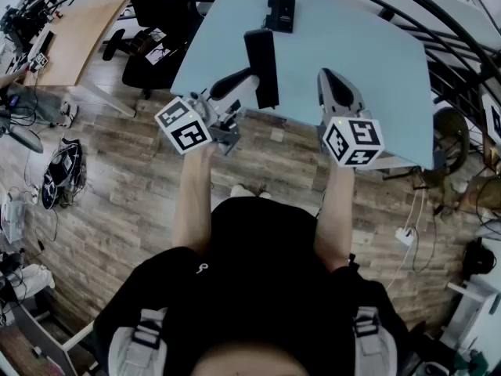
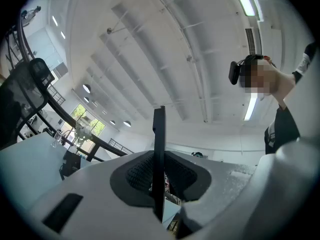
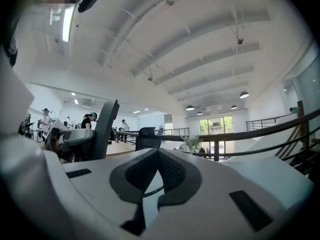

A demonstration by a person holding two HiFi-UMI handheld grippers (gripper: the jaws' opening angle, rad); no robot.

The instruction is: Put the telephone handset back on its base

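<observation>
The table (image 1: 368, 45) is light blue and smooth. It fills the head view from 12 to 2 o'clock. The phone base (image 1: 280, 12) is small and black and sits on the far part of the table, at 12 o'clock.

The left gripper (image 1: 250, 83) is squeezed onto the handset (image 1: 261, 61). Its two pads press on the thin sides of the handset. The handset is long and black and is over the near part of the table. It is well apart from the base, and its far end points toward 12 o'clock.

The right gripper (image 1: 329, 77) is just to the right, at 1 o'clock. Its jaws are together, with nothing between them.

The floor (image 1: 117, 202) is brown wood planks. A black chair (image 1: 156, 22) stands at 11 o'clock, and a wooden desk (image 1: 78, 30) is at 10 o'clock. A black railing (image 1: 438, 45) curves round at 2 o'clock.

The ceiling (image 3: 200, 44) is white, with long beams and round lamps (image 3: 244, 94). A big window (image 3: 216, 126) shows far away.
</observation>
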